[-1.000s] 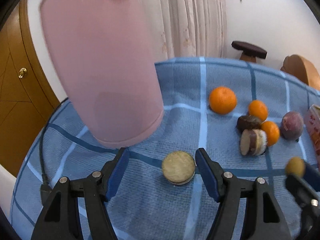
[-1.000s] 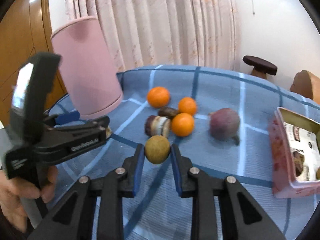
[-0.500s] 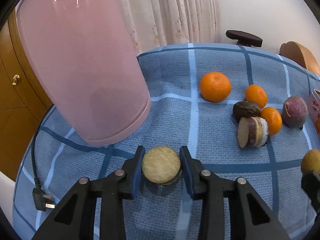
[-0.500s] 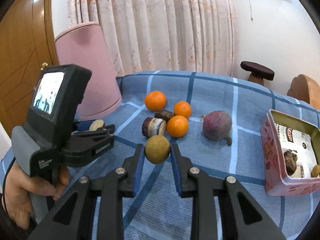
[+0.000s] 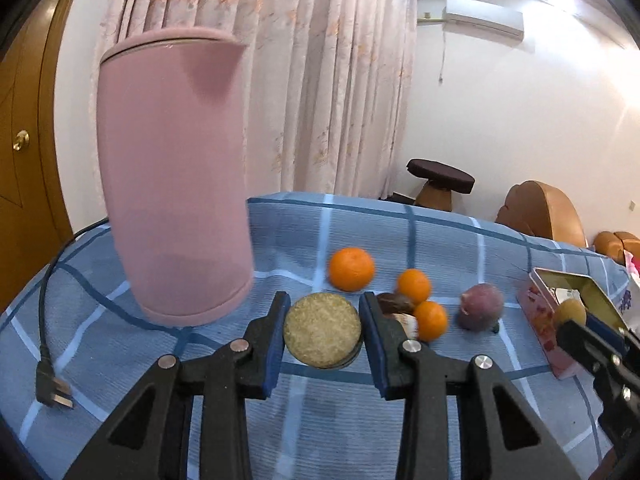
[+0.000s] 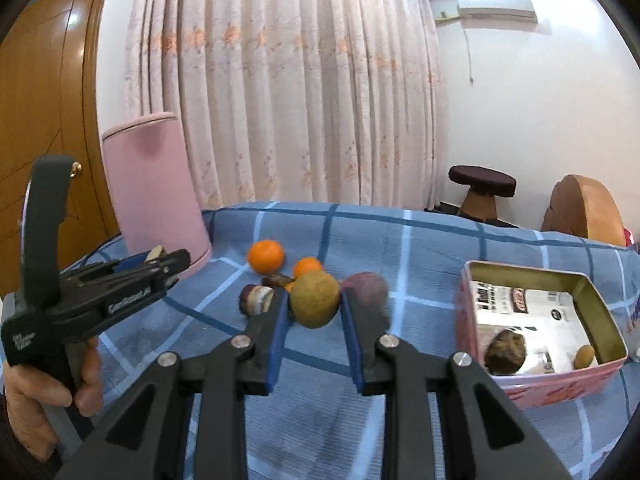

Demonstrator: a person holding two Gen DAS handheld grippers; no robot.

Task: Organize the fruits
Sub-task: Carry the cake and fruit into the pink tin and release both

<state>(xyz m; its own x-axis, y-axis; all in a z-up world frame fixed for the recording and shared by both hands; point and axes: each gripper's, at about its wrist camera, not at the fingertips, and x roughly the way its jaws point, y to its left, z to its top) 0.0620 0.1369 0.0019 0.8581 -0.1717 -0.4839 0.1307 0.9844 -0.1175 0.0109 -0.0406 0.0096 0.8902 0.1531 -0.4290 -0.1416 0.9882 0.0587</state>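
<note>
My left gripper is clenched on a flat tan disc, my right gripper on a round brownish fruit — both lifted above the blue checked cloth, near the oranges; the pink tin sits to the right.

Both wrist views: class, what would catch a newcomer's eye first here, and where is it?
Probably the tall pink jug looming at the left of the blue checked cloth. Next, the two held pieces: the left gripper clamps a flat tan disc, the right gripper a round brownish fruit. At the right stands an open pink tin.
</note>
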